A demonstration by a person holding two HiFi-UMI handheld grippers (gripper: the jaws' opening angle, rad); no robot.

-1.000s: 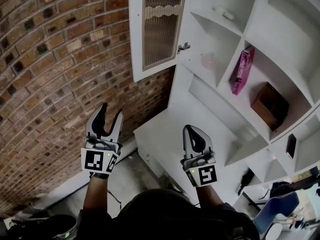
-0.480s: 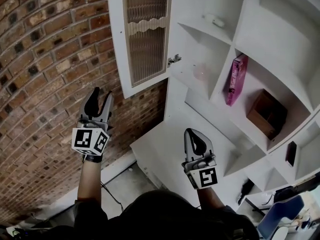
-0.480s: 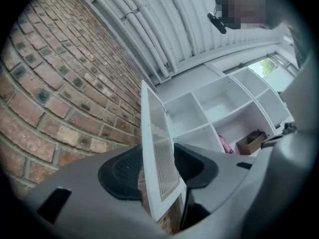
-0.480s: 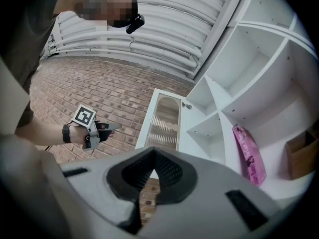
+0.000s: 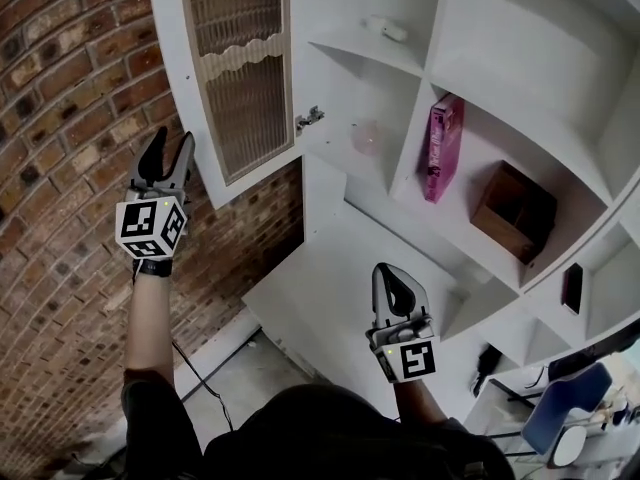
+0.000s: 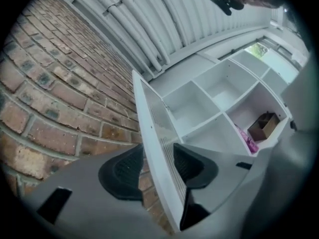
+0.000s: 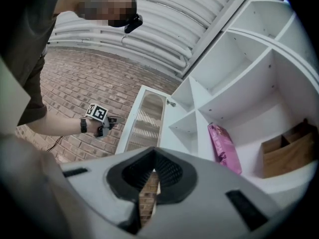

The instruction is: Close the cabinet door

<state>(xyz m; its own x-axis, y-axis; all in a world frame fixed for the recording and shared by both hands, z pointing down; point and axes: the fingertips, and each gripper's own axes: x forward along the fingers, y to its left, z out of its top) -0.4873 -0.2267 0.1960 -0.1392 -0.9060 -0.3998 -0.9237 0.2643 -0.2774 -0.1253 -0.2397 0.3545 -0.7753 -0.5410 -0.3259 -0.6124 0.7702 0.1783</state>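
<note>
Straddling the cabinet door (image 5: pixel 240 88) edge with left gripper (image 5: pixel 170 143), jaws apart, just closing a little, maybe not touching. Right gripper (image 5: pixel 392 280) pinched shut, empty. Could slip off if swung before squeezing tight.

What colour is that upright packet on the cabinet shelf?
The packet is pink, clearest in the head view.

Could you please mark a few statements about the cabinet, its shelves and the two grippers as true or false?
The cabinet door stands open. True.
The left gripper has its jaws shut. False: they stand apart, having just closed slightly, beside the door's edge.
The right gripper holds the door. False: it is shut, empty, well apart from it.
A pink packet stands on a shelf. True.
</note>
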